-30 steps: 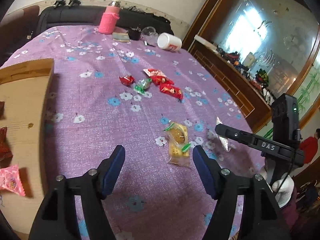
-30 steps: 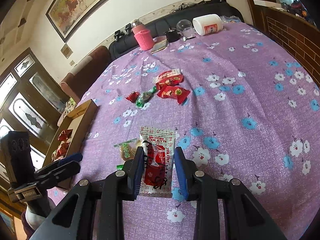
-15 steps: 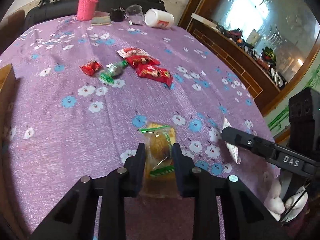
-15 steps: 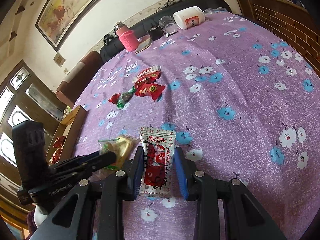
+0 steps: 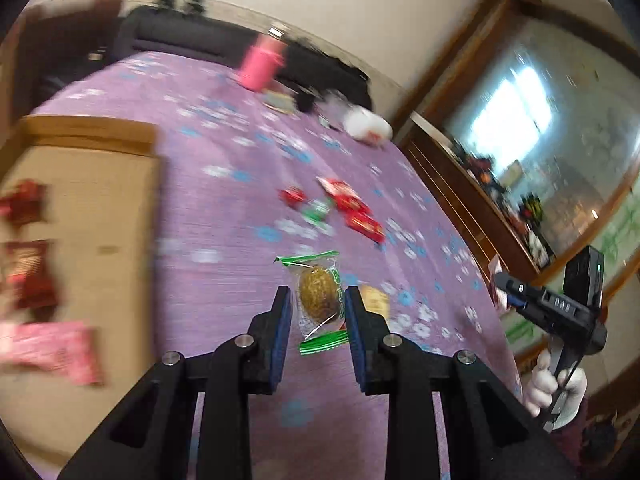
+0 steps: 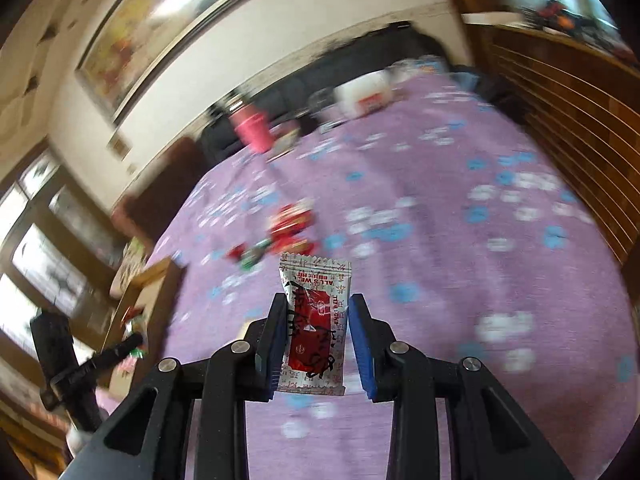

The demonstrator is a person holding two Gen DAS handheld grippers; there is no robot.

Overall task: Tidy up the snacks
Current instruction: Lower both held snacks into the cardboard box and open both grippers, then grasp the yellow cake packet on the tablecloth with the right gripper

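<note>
Crinkly clear wrapper: left claw [image 5: 316, 312] pinching walnut snack [image 5: 318, 298] above purple surface [image 5: 240, 248]. Right claw [image 6: 318, 330] pinching red sachet [image 6: 314, 320]. Risk: slick film slipping mid-swing, missing cardboard box [image 5: 92, 208].

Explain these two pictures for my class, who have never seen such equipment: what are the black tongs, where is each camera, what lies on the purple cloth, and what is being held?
No robot here: a person holds one hand-operated gripper in each hand, each carrying a forward-looking fisheye camera. The left gripper is closed on a clear green-edged snack packet. The right gripper is closed on a white and red sachet. On the flowered tablecloth lie a cluster of red and green snacks and a cardboard box with snacks inside. A pink bottle stands at the far edge. Everything beyond the grippers is blurred.
</note>
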